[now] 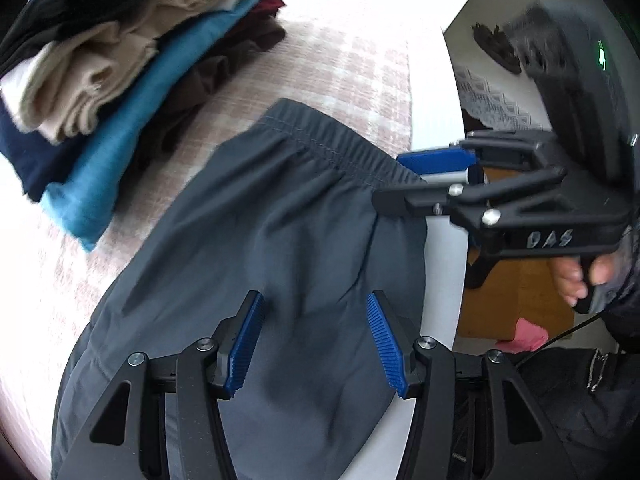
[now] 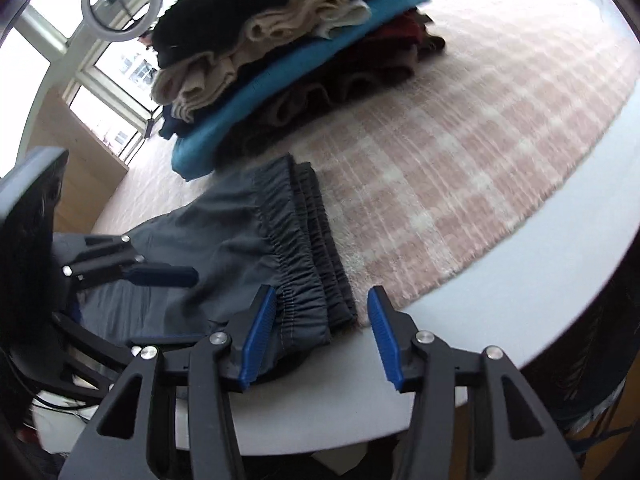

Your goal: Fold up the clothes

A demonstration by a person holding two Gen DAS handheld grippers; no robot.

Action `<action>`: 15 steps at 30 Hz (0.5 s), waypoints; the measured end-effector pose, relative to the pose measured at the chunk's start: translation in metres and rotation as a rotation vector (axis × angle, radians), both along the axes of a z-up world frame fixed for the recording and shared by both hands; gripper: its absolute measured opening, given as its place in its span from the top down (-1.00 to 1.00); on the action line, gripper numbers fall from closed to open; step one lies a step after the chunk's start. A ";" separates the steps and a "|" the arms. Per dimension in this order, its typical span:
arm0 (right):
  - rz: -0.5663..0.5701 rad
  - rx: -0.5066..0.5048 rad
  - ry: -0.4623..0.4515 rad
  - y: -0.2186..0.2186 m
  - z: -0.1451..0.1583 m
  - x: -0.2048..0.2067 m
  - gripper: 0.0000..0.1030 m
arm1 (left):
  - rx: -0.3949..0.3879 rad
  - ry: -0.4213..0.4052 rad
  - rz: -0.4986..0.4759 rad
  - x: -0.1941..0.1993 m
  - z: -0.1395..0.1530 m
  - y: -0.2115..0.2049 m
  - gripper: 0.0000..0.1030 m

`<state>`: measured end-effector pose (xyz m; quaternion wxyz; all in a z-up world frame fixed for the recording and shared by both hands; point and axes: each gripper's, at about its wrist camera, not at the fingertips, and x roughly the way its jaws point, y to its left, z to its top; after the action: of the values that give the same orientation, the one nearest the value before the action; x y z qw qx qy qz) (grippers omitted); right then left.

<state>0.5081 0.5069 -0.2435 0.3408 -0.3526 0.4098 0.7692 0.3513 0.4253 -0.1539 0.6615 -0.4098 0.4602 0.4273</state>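
1. Step in hand, as I judge it: starting a fold of the grey shorts [image 1: 280,216], which lie on the white table's [image 2: 520,264] near edge, partly on the pink checked cloth [image 2: 440,152], near the stack of folded clothes [image 2: 280,60].
2. Left tool [image 1: 316,340] hovers spread over the fabric, pinching nothing.
3. Right tool [image 2: 322,334] is spread around the gathered waistband, pads not pressing.
4. Next: pinch both ends, fold over.
5. Shorts look thin and creased.

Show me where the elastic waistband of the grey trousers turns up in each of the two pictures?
Left wrist view: the waistband runs across the centre, above the open blue pads.
Right wrist view: the waistband runs down the middle, ending between the pads.
Shared landmark: the stack of folded clothes, on the pink checked cloth beyond it.
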 end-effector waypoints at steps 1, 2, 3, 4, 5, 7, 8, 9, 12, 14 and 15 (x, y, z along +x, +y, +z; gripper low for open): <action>0.007 0.020 -0.016 -0.002 0.000 -0.003 0.08 | 0.005 0.006 0.010 -0.011 0.004 0.005 0.00; 0.021 0.037 -0.032 -0.005 0.000 -0.007 0.13 | 0.012 0.014 0.020 -0.018 0.007 0.004 0.00; 0.037 0.053 -0.048 -0.008 0.000 -0.010 0.14 | 0.019 0.022 0.031 -0.026 0.010 0.002 0.00; 0.052 0.068 -0.064 -0.010 0.000 -0.013 0.28 | 0.024 0.025 0.041 -0.032 0.013 0.000 0.00; 0.068 0.084 -0.080 -0.013 0.000 -0.016 0.39 | 0.027 0.023 0.049 -0.035 0.015 -0.006 0.00; 0.074 0.069 -0.067 -0.013 -0.001 -0.016 0.48 | 0.036 0.025 0.063 -0.033 0.018 -0.012 0.00; 0.067 0.058 -0.051 -0.011 -0.001 -0.014 0.51 | 0.041 0.028 0.071 -0.032 0.019 -0.013 0.00; 0.061 0.055 -0.038 -0.011 0.002 -0.014 0.52 | 0.045 0.030 0.079 -0.035 0.019 -0.014 0.00; 0.041 0.063 0.002 -0.014 0.014 -0.015 0.54 | 0.056 0.042 0.104 -0.061 0.021 -0.019 0.00; 0.041 0.089 0.045 -0.020 0.033 -0.020 0.54 | 0.066 0.053 0.127 -0.077 0.031 -0.027 0.00; 0.052 0.111 0.058 -0.026 0.043 -0.027 0.54 | 0.070 0.053 0.140 -0.089 0.035 -0.034 0.00</action>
<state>0.4816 0.4813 -0.2000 0.3281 -0.3212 0.3667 0.8091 0.2627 0.3908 -0.1190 0.6315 -0.4060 0.4326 0.4992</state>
